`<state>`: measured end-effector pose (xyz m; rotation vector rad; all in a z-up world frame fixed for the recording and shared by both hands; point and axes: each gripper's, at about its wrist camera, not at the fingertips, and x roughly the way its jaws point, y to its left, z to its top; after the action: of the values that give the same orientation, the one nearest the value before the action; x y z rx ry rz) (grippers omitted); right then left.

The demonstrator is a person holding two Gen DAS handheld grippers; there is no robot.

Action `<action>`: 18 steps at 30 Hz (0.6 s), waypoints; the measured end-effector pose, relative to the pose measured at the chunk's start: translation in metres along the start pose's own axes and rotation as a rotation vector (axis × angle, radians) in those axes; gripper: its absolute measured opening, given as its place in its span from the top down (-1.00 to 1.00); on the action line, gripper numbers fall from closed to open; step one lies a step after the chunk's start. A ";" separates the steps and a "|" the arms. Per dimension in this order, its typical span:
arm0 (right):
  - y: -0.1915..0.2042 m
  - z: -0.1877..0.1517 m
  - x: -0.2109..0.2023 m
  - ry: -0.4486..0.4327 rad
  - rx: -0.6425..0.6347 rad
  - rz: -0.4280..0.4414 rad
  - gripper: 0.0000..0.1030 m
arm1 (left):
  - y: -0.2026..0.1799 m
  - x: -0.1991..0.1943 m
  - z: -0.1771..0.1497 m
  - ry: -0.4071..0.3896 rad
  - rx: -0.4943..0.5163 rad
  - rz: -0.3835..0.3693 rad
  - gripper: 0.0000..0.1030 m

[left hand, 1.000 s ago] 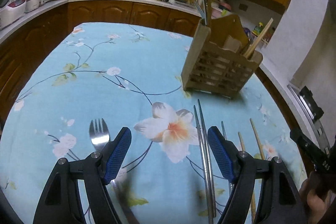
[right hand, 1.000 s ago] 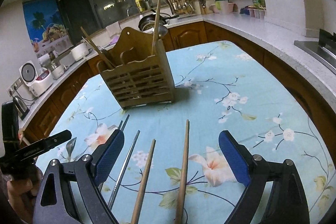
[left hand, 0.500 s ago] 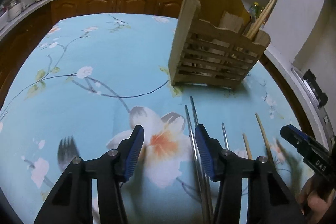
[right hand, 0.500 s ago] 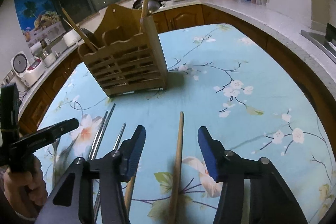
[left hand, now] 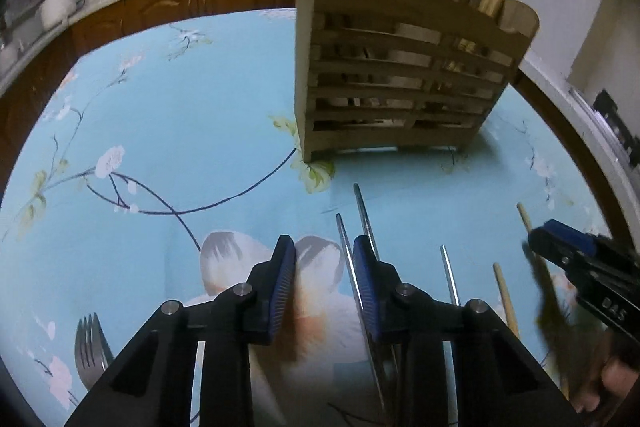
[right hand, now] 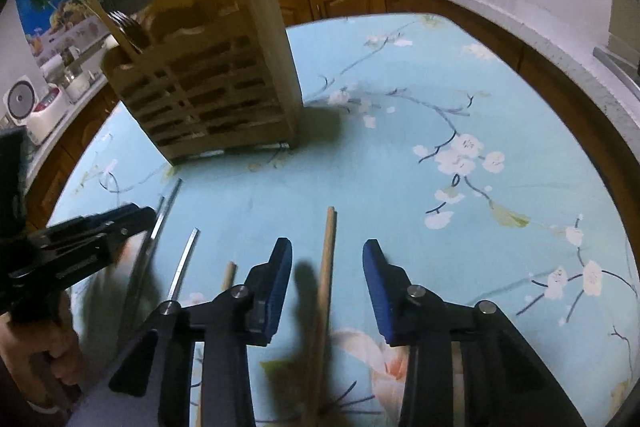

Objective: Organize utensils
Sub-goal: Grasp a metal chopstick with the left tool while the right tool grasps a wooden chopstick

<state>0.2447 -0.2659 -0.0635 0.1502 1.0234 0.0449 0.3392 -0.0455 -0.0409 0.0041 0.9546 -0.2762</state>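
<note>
Here, wooden chopstick (right hand: 326, 269) between right hand-held gripper (right hand: 327, 281)

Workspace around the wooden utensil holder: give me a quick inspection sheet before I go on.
Surface: floral blue tablecloth, flat.
Job's things: slatted wooden utensil holder upright, chopsticks and forks inside; metal chopstick pair, single metal chopstick, two wooden chopsticks and a fork lying loose.
Clutter: nothing seen.
Grippers: left gripper closing, metal pair at its right finger; right gripper closing astride a wooden chopstick, not yet pressing.
Cables: nothing seen.
Surroundings: kitchen counter, rice cooker.
</note>
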 end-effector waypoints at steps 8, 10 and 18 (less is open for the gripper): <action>0.014 0.003 0.009 -0.015 -0.099 -0.093 0.81 | -0.019 0.008 0.000 0.010 0.093 0.033 0.88; 0.013 0.003 0.010 -0.014 -0.103 -0.094 0.87 | -0.018 0.008 0.000 0.008 0.096 0.034 0.89; 0.004 0.004 -0.008 -0.021 -0.026 0.003 0.91 | -0.003 -0.007 -0.005 -0.001 0.007 -0.067 0.95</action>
<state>0.2439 -0.2633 -0.0538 0.1285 1.0014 0.0590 0.3306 -0.0466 -0.0378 -0.0218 0.9542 -0.3408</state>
